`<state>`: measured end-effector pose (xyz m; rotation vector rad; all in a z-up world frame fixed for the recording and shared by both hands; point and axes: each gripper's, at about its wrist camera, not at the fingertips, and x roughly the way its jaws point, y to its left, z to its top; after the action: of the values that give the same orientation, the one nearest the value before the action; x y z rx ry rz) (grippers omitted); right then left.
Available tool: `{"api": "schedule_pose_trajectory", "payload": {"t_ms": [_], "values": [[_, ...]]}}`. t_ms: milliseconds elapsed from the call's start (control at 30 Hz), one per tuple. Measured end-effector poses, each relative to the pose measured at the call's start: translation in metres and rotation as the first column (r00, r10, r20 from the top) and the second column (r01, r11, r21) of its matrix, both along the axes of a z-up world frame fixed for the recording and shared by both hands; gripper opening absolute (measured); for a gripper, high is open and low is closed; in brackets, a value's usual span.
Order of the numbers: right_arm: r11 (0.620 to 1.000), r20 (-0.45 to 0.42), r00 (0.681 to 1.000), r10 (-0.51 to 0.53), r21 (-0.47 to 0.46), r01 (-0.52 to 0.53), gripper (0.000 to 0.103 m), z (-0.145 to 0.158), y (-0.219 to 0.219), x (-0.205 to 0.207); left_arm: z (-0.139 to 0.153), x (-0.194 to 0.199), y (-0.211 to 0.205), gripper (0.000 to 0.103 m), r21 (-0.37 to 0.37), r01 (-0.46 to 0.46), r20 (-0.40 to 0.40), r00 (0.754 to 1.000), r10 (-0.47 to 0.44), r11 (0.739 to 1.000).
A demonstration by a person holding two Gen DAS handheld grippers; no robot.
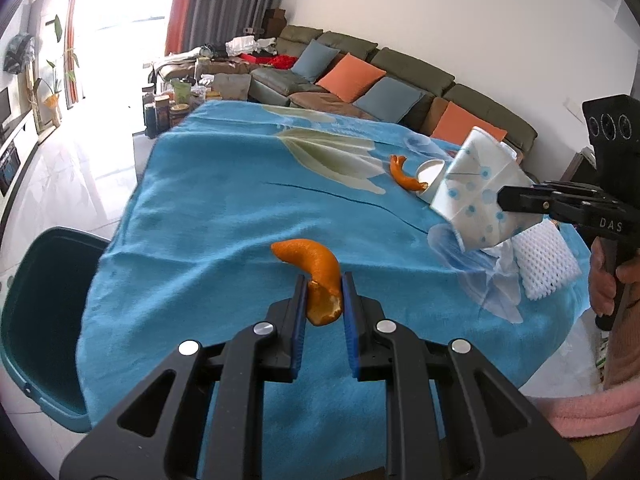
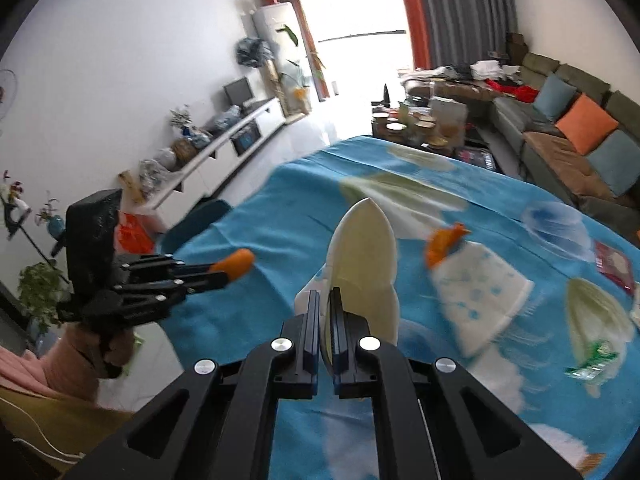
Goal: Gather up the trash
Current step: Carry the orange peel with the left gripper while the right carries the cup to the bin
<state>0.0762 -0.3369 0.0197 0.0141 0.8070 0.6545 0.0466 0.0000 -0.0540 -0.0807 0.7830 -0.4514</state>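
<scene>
Two grippers, each pinching one piece of trash above the blue tablecloth.

Left gripper, low centre, jaws pressed on one orange peel; right gripper jaws squeezed on one flattened paper cup. Farther right on the cloth: a second peel, a second cup, one white foam net. One teal bin sits lower left; one sofa behind.

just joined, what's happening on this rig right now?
A person is clearing trash off the blue cloth. The left gripper is shut on an orange peel; the right gripper is shut on a squashed paper cup. A teal bin stands at the table edge. More peel remains.
</scene>
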Motion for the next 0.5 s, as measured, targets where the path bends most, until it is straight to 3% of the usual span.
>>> {"api": "schedule_pose_trajectory", "payload": {"t_ms": [500], "values": [[0.978, -0.027, 0.990, 0.140, 0.158, -0.134, 0.004, -0.007, 0.081, 0.017, 0.024, -0.025, 0.054, 0.017, 0.028, -0.127, 0.072, 0.990, 0.125, 0.991]]}}
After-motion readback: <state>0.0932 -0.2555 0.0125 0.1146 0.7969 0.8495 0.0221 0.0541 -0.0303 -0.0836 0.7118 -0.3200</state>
